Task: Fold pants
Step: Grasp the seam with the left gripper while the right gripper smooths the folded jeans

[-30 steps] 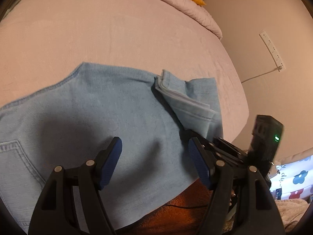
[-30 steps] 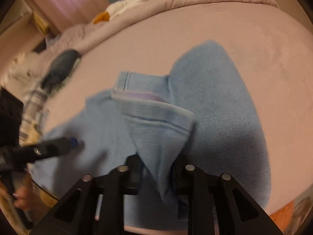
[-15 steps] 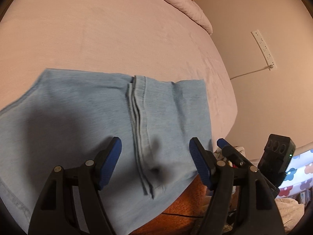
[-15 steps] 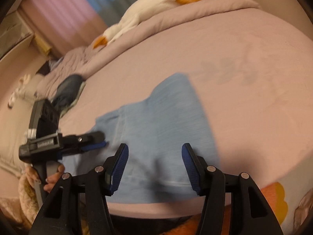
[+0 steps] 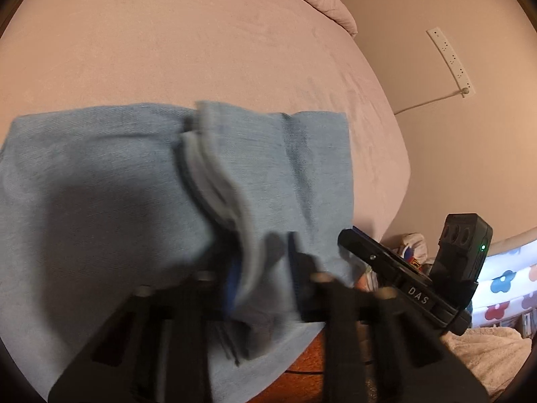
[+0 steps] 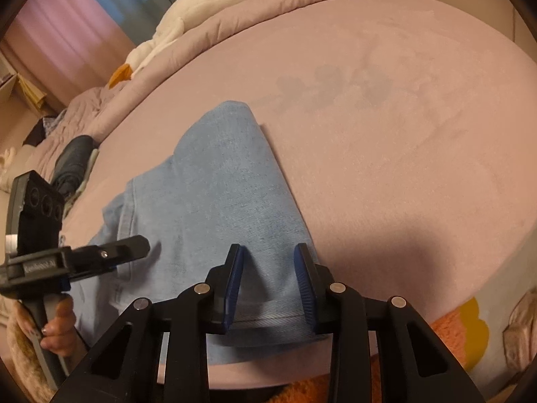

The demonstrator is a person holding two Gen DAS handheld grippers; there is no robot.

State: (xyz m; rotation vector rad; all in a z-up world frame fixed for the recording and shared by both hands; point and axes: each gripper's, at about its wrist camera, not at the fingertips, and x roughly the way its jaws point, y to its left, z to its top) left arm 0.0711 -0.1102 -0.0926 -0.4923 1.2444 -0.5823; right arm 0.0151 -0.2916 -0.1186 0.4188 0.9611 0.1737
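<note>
Since the earlier frame, the hem fold of the pants (image 5: 214, 174) has been gripped by the left gripper (image 5: 263, 282) near the bed's (image 5: 201, 40) front edge; the right gripper (image 6: 270, 282) is held apart, grasping nothing.

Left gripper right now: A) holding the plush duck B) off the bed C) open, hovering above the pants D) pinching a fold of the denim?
D: the left gripper has a raised fold of the pants between its fingers; the image is blurred.
</note>
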